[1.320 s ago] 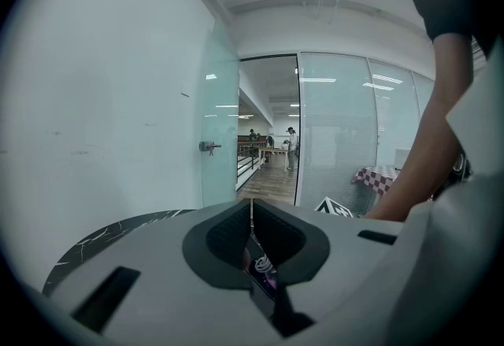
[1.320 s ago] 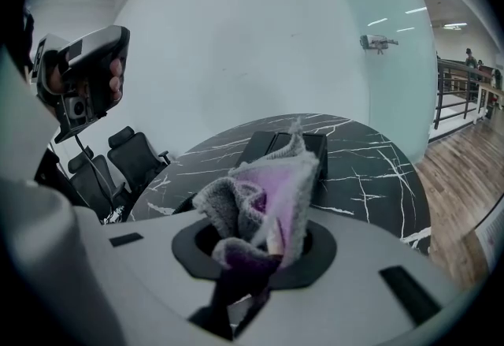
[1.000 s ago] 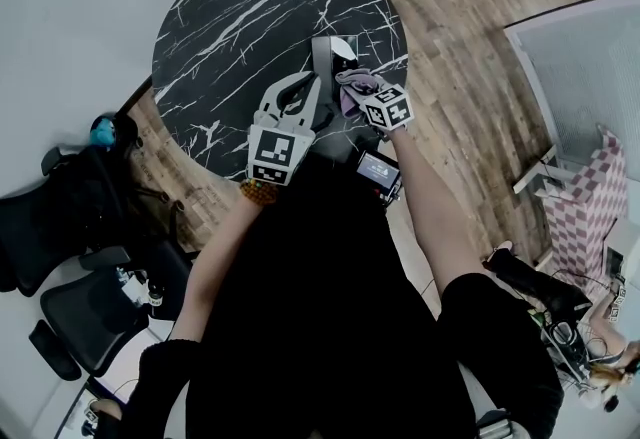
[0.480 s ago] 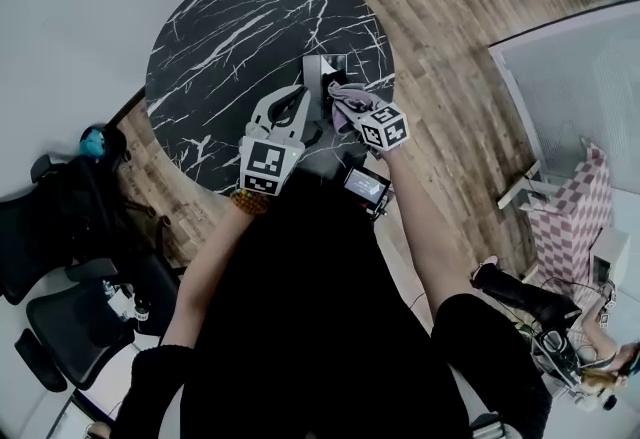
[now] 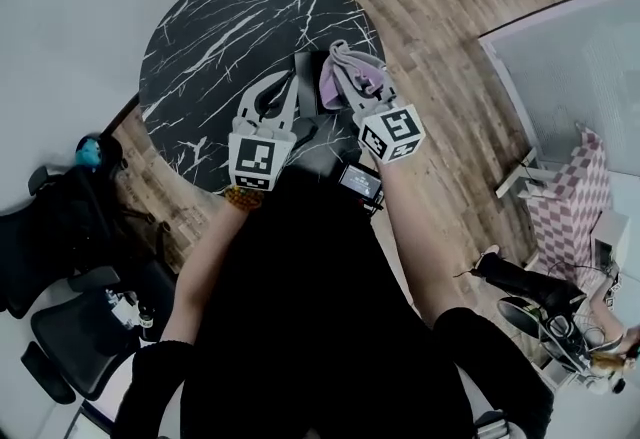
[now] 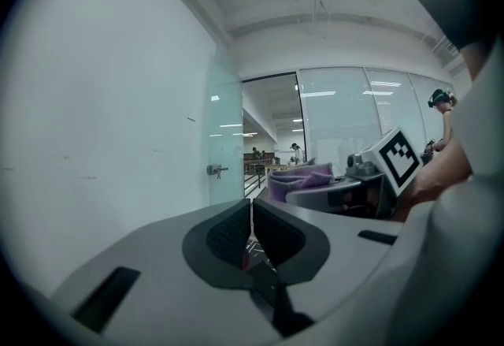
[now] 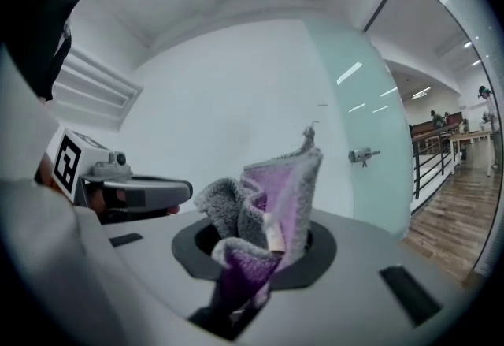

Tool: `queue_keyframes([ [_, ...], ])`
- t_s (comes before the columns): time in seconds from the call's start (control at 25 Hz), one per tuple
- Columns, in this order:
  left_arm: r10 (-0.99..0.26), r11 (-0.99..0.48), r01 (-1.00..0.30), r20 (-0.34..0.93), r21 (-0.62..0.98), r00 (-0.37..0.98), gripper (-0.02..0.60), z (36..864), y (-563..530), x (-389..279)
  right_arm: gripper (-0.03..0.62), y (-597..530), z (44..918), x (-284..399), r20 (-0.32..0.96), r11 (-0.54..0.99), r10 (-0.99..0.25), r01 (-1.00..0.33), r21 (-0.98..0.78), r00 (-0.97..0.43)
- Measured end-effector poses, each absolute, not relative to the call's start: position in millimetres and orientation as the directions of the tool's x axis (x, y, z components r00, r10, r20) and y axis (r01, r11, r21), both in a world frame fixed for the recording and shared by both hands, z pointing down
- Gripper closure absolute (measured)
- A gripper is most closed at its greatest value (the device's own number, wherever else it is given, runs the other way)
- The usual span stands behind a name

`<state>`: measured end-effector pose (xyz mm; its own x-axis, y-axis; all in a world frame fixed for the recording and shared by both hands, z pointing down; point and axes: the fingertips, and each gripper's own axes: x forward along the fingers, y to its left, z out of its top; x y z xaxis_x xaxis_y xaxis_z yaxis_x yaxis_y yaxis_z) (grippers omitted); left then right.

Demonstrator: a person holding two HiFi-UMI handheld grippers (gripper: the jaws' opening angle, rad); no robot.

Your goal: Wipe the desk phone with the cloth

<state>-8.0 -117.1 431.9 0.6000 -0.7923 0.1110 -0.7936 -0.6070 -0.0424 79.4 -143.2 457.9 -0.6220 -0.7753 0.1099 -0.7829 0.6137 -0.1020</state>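
My right gripper [image 5: 350, 89] is shut on a purple and grey cloth [image 5: 344, 74] and held up over the near right part of the round black marble table [image 5: 220, 27]. In the right gripper view the cloth [image 7: 272, 195] stands bunched between the jaws, against the wall. My left gripper [image 5: 288, 79] is beside it on the left, jaws together with nothing between them [image 6: 250, 214]. Only a grey sliver of the desk phone [image 5: 307, 97] shows between the two grippers; the rest is hidden under them. Both gripper views point up at the wall and ceiling.
Black office chairs [image 5: 60, 227] stand at the left of the table. Wood floor [image 5: 440, 27] lies to the right, with a glass partition and a checkered seat [image 5: 572, 217] beyond. A small device with a lit screen [image 5: 360, 182] sits at my waist near the table edge.
The right gripper has lifted with the cloth, up and away from the phone. The left gripper has also risen and tilted upward. The head view has shifted a little.
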Motion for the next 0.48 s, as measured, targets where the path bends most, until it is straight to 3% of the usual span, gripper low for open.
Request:
queue_keyframes([
  [0.2,-0.833,-0.554,-0.83,0.029,-0.064,0.553,0.56,406,-120,-23,0.499,-118,420,76,-0.016,0.558,-0.83,-0.828,-0.059,-0.558],
  [0.48,-0.844,-0.535,-0.842,-0.001,-0.067,0.537,0.56,405,-111,-27,0.507,-95,417,67,-0.029,0.547,-0.837,-0.836,-0.047,-0.546],
])
